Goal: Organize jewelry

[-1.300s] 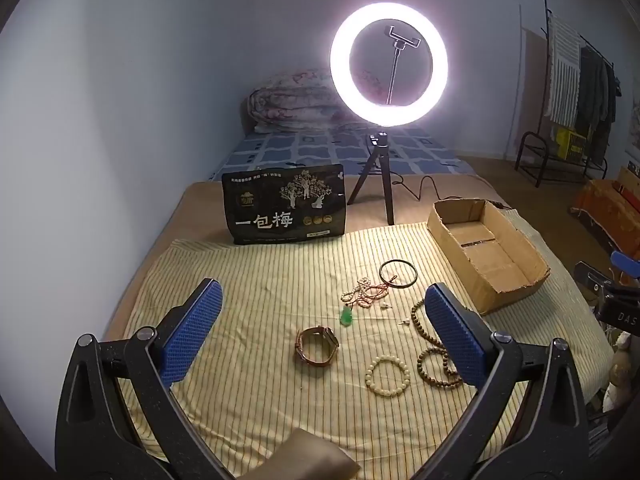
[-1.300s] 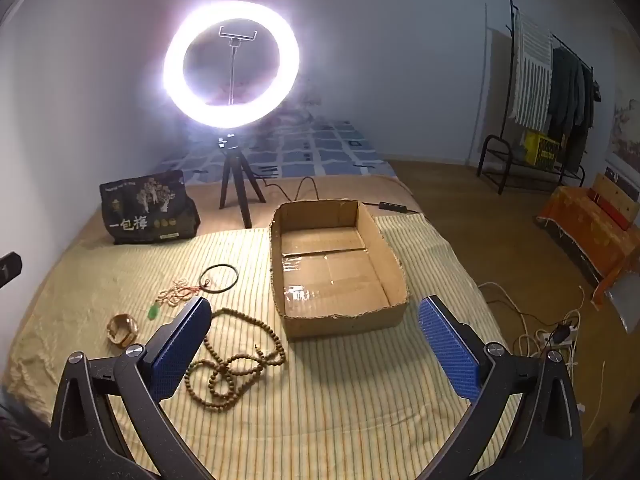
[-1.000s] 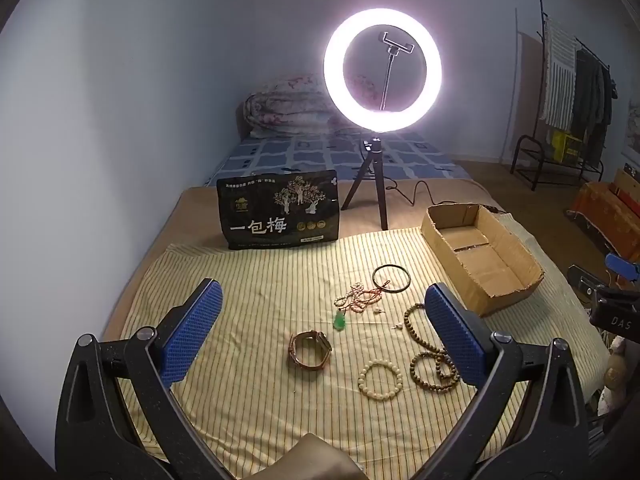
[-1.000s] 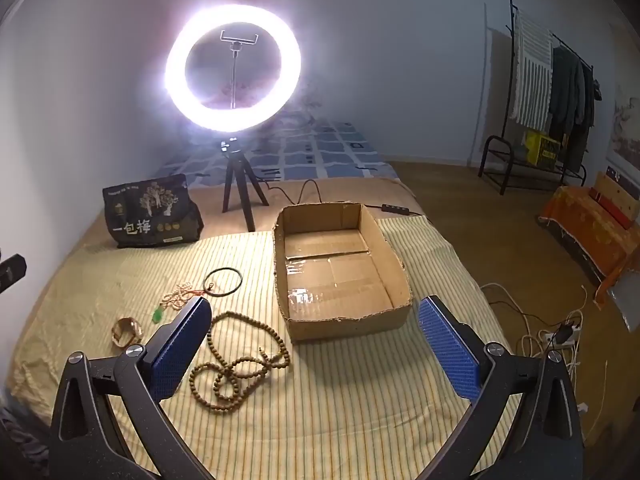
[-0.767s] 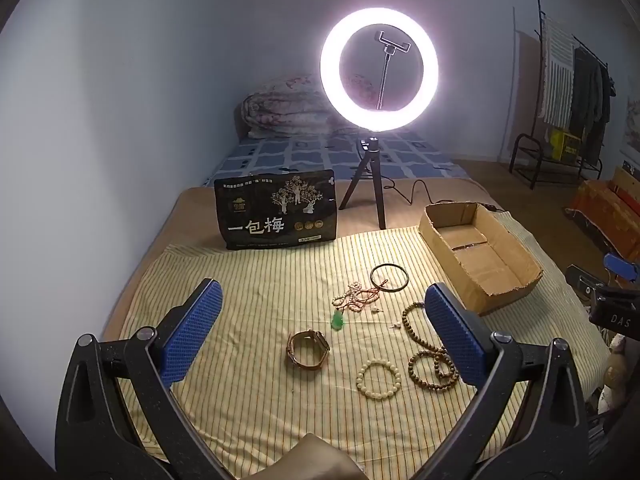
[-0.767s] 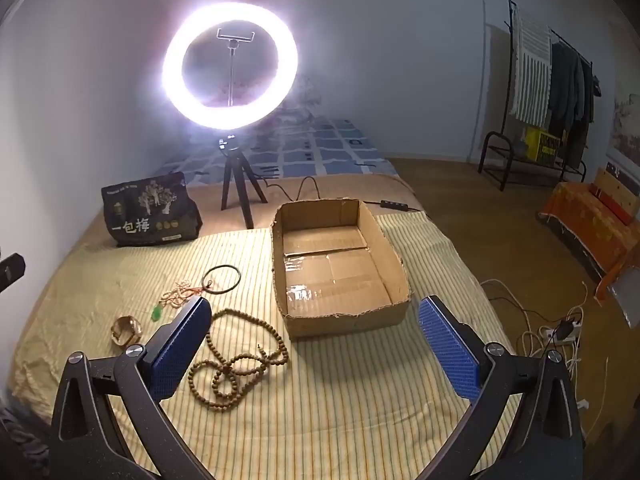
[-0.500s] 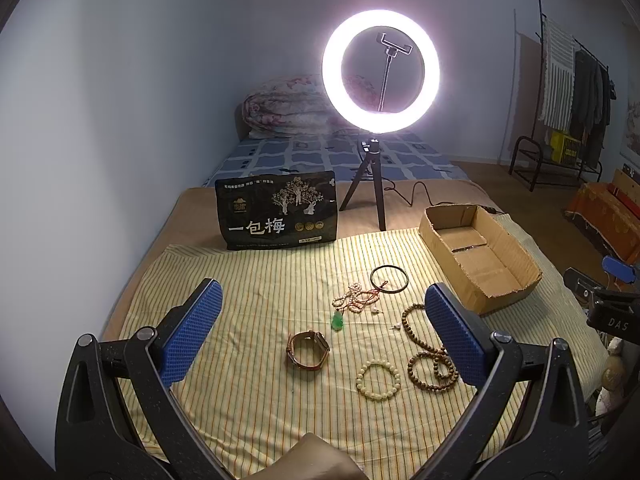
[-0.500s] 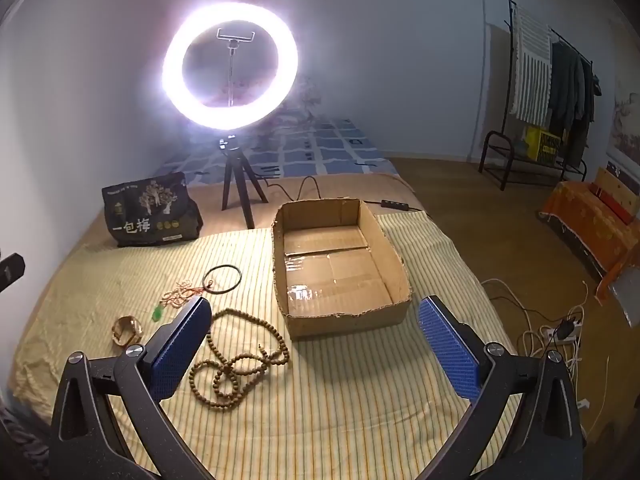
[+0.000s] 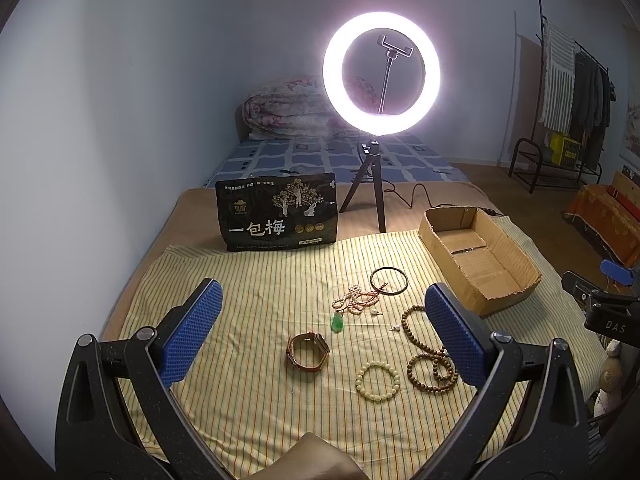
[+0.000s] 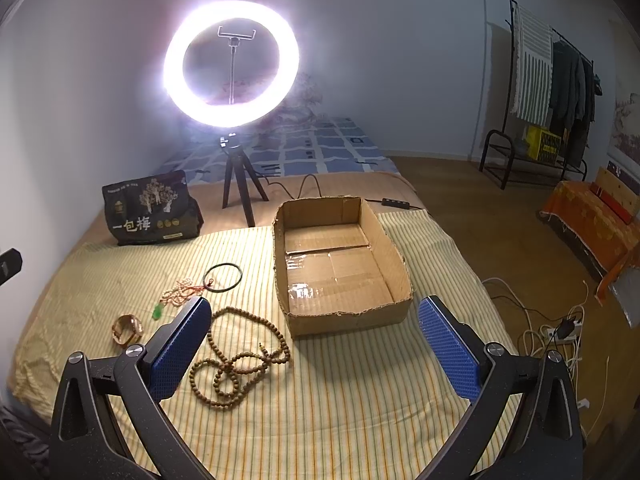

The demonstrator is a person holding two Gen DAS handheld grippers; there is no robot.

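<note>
Jewelry lies on a striped yellow cloth [image 9: 248, 380]: a brown watch [image 9: 308, 351], a pale bead bracelet [image 9: 377, 381], a long brown bead necklace [image 9: 430, 354], a green pendant on a beaded cord [image 9: 338, 322] and a black bangle [image 9: 389, 280]. An open cardboard box [image 9: 476, 258] sits to the right and holds nothing. My left gripper [image 9: 326, 332] is open and empty, above the near cloth. My right gripper [image 10: 314, 350] is open and empty, before the box [image 10: 340, 264], with the bead necklace [image 10: 240, 356] by its left finger. The watch [image 10: 127, 329] and bangle [image 10: 222, 277] lie further left.
A lit ring light on a tripod [image 9: 380, 80] and a black snack bag [image 9: 276, 212] stand behind the cloth. A folded quilt [image 9: 288, 108] lies at the far end. A clothes rack [image 10: 548, 80] and floor cables [image 10: 552, 332] are to the right.
Both views have drifted slightly; the left gripper has pulled back a little so the jewelry sits a bit farther off. Both grippers stay open and nothing on the cloth has moved.
</note>
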